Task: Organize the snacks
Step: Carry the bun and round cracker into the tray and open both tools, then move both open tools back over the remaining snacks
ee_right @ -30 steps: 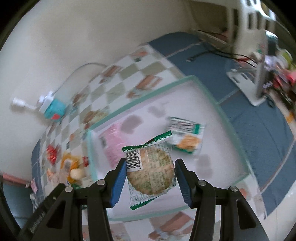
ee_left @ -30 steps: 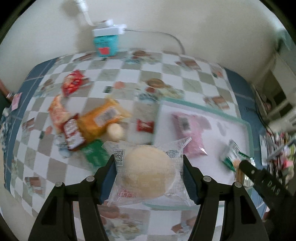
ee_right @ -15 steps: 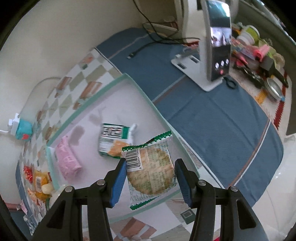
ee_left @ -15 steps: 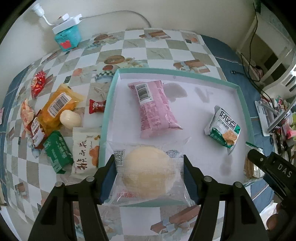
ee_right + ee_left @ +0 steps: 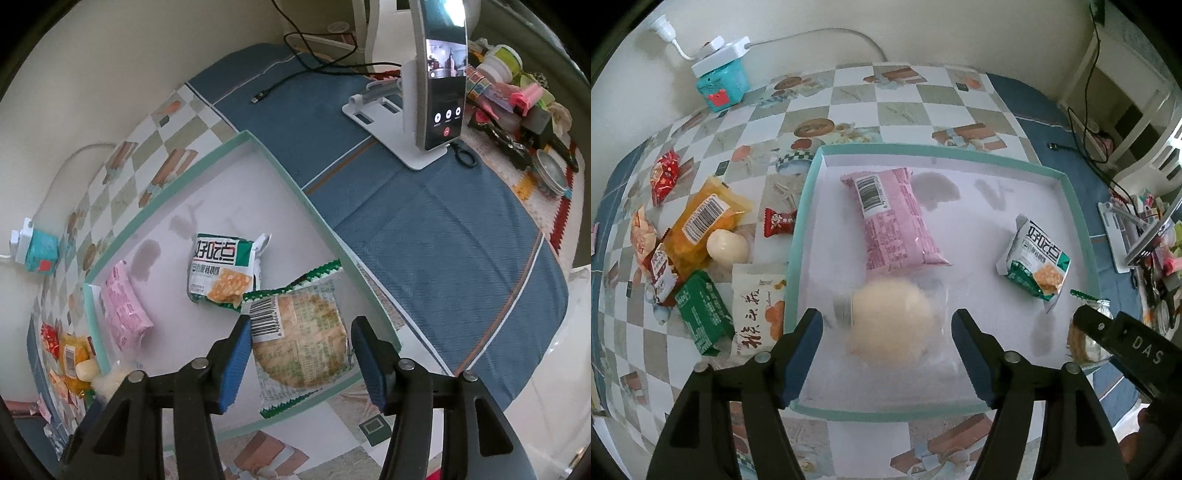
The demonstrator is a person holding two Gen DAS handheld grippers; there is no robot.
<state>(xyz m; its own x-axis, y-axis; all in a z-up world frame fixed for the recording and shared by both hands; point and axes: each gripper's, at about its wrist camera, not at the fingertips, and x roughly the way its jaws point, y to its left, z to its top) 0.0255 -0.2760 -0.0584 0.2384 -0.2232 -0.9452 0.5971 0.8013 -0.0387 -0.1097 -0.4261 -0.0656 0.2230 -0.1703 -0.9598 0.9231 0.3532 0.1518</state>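
While its jaws stand spread wide, the left gripper (image 5: 886, 354) grips nothing; the blurred bun packet (image 5: 892, 326) sits between them over the tray (image 5: 801, 221). Right gripper (image 5: 299, 354) clamps the cracker packet (image 5: 301, 339); pink packet (image 5: 892, 219) lies beyond.
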